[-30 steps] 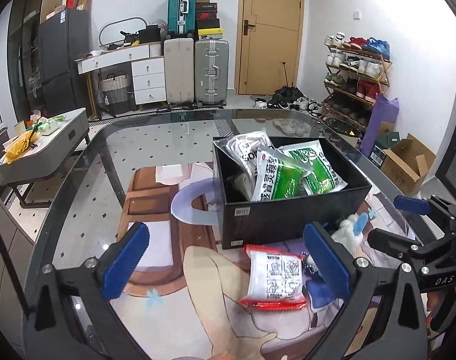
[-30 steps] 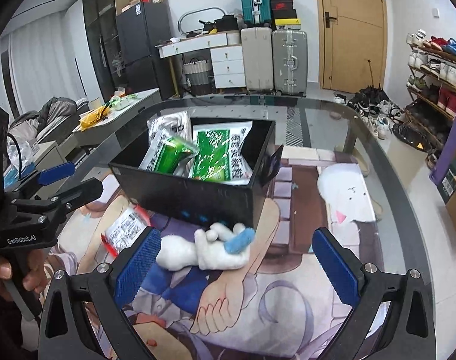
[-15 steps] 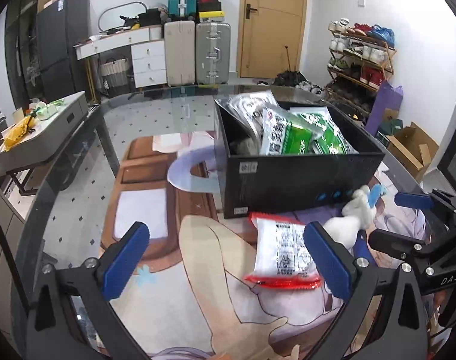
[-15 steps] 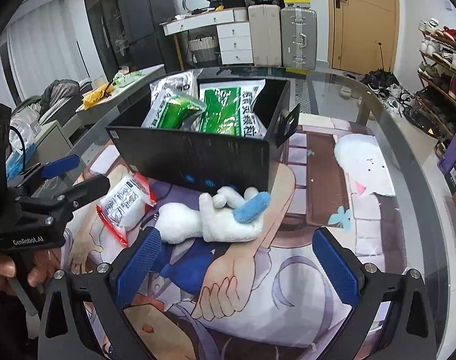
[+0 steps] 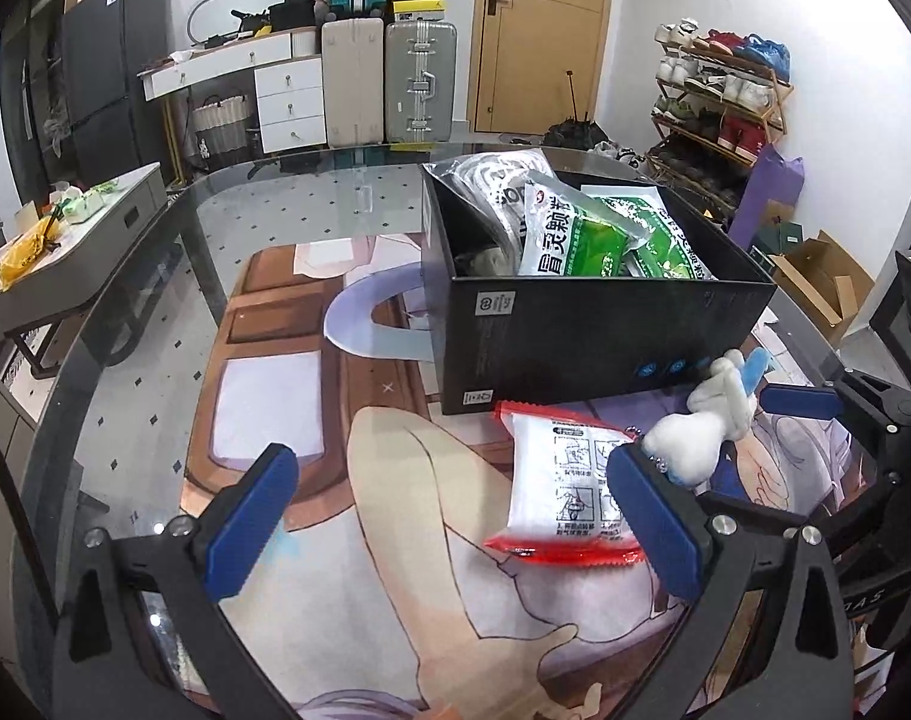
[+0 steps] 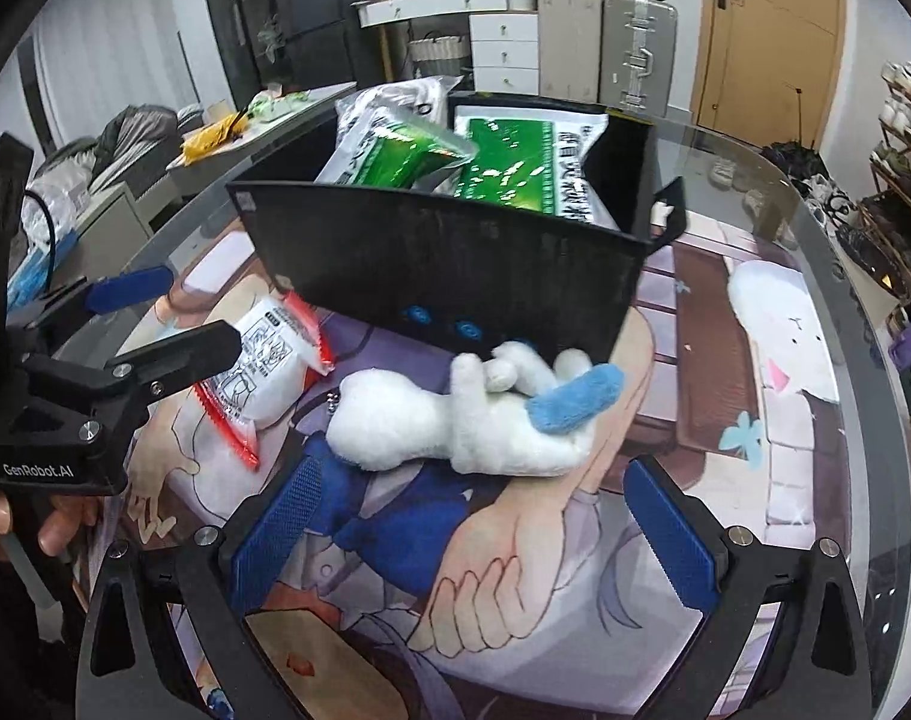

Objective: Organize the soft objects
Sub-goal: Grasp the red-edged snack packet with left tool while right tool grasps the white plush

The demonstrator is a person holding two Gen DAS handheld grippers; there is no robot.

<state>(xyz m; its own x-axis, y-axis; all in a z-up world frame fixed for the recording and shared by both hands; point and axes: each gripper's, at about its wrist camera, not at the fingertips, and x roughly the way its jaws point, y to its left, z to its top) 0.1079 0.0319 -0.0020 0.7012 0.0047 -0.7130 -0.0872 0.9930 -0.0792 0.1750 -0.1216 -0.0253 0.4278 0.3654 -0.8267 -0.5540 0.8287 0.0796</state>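
Black box (image 5: 599, 336) holds green packets (image 5: 581, 240); left claw (image 5: 455, 528) and right claw (image 6: 473, 531) gape wide, empty.

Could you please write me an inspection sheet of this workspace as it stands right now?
Surface: round glass table covered by a printed cartoon mat.
Job's things: white plush toy with a blue ear and red-edged white packet lie on the mat beside the black cardboard box; green-and-white sachets sit inside the box.
Clutter: nothing seen on the table.
Grippers: left gripper open, empty; right gripper open, empty, just short of the plush.
Cables: nothing seen.
Surroundings: suitcases, wooden door, shoe rack.
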